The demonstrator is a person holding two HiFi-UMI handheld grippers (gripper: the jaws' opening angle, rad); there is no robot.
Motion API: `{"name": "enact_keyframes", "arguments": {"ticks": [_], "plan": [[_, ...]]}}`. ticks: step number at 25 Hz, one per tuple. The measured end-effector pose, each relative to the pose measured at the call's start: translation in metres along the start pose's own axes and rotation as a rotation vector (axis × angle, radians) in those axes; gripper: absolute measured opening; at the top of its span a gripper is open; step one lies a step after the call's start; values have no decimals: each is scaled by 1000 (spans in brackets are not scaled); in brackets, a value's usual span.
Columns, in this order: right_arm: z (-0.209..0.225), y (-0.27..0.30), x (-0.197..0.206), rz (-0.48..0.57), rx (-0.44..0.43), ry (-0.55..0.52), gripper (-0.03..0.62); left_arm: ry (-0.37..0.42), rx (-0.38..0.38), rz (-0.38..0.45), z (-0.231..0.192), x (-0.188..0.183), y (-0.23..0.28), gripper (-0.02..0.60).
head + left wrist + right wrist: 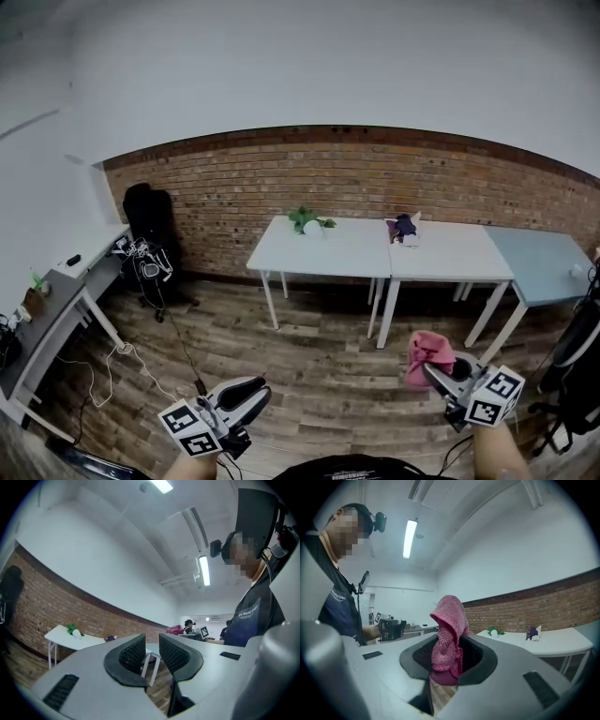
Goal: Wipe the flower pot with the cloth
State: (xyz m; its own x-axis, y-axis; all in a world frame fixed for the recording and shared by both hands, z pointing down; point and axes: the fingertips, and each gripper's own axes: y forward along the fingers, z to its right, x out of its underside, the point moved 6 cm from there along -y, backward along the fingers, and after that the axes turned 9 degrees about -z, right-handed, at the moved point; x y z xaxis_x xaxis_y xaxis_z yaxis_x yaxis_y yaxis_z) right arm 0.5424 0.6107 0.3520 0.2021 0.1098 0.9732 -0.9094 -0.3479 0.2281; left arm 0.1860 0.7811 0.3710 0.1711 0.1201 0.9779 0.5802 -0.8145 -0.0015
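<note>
So right now your right gripper (pixel 433 372) is clamped down on the pink cloth (pixel 427 352). In the right gripper view the cloth is bunched up between the two pads, with a hooded fold poking up above them and a bit hanging out below. Your left gripper (pixel 261 394) has nothing in it; in the left gripper view the jaws are only a narrow crack apart, and all you see through the gap is floor and table legs. Both grippers sit low in the head view, over the wood plank floor (pixel 319 375). They're well apart from the flower pot (pixel 312 228), a little white pot with a green plant in it, standing upright near the back edge of the white tabletop (pixel 347 253) against the brick wall (pixel 234 197). On the next tabletop over there's a dark purple thing (pixel 404 228), but I can't tell what it is. There's also a black chair (pixel 148 225) off to the left by the wall.
</note>
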Motion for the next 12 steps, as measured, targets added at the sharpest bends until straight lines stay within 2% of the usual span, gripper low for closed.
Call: {"name": "enact_keyframes", "arguments": {"ticks": [3, 6, 12], "plan": [[22, 43, -7, -27, -7, -4, 83, -12, 6, 16, -44, -9, 17, 84], [67, 80, -14, -20, -7, 25, 83, -20, 0, 0, -85, -13, 47, 84], [163, 162, -23, -7, -73, 15, 83, 10, -82, -32, -161, -17, 104, 84]]}}
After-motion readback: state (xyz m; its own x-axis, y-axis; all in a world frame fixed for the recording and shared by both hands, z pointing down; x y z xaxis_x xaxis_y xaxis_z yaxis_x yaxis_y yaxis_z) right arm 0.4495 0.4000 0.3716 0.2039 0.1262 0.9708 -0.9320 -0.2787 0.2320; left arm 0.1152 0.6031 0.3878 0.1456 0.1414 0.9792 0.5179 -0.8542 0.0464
